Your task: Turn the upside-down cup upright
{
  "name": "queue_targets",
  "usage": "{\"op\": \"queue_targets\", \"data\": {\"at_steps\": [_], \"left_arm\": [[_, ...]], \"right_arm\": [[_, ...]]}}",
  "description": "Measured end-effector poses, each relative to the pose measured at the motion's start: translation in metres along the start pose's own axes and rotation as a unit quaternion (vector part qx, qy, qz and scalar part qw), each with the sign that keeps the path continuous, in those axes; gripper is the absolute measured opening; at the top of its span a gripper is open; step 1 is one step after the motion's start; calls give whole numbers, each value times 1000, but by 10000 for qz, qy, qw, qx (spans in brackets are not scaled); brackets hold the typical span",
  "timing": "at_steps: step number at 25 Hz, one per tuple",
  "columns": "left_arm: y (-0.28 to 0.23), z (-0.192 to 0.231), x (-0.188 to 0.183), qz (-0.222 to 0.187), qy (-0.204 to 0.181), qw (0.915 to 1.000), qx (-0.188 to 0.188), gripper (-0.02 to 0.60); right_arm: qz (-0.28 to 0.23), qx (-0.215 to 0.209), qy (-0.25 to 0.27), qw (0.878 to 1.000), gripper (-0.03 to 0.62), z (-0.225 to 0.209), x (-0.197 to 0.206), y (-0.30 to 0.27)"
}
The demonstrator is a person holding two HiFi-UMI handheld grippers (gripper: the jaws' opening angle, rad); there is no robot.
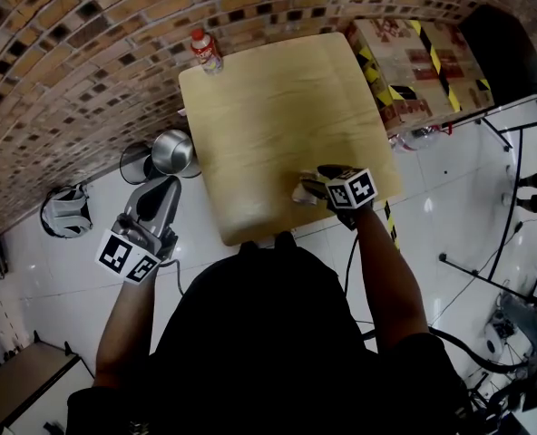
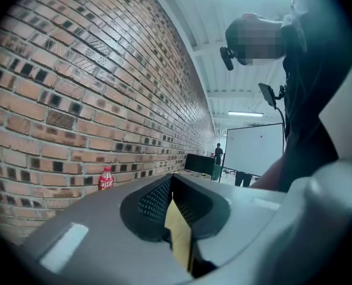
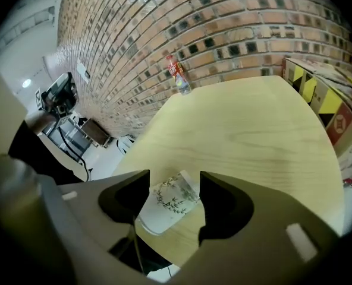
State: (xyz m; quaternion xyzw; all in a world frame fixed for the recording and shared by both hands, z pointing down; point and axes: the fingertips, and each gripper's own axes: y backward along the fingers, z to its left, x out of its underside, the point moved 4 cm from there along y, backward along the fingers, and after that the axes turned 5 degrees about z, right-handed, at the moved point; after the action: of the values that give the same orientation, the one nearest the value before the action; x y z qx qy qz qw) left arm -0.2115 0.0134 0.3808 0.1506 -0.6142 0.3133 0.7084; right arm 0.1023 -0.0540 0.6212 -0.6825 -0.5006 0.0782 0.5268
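Right tool (image 3: 175, 181) gapes around the cup (image 3: 166, 209) on the table (image 3: 253, 129), bottle (image 3: 176, 73) far off; left tool (image 2: 171, 186) closed.

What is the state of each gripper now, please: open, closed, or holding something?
Left gripper: closed, holding nothing.
Right gripper: open; the cup is between its jaws, not clamped.

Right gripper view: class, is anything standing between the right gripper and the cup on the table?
Nothing visible does. The cup sits between the open jaws of the right gripper, by the near edge of the table, with nothing else beside it. The bottle stands far off at the far edge.
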Motion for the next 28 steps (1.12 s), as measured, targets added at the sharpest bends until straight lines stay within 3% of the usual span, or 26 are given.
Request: {"op": "queue_targets", "data": {"at_steps": [2,4,6,9,13,16,28], "left_arm": [[0,0,1,2,11,10000,-19,2],[-1,-1,2,16,19,10000,0,2],[-4,-3,3,14,30,10000,31,2],[-7,-5,4,2,29,10000,80,2],[-7,-8,2,-25,9,10000,88,2],[-3,-8,1,-31,-23,10000,58,2],[27,11,3,-34,60,9993,-365,1]], "right_arm": [[105,282,174,9994,265,2,-1,3],[523,644,389,9958,259,5,5,2],[614,720,279,9951,258,10,4,1],[324,591,-800,9945,233,9,1,0],[193,550,-2545,9653,232,-11,11,-13],[114,195,-3151,9488,253,-13,6,-27],[743,208,-2581,9630,279,21,-20,-70]]}}
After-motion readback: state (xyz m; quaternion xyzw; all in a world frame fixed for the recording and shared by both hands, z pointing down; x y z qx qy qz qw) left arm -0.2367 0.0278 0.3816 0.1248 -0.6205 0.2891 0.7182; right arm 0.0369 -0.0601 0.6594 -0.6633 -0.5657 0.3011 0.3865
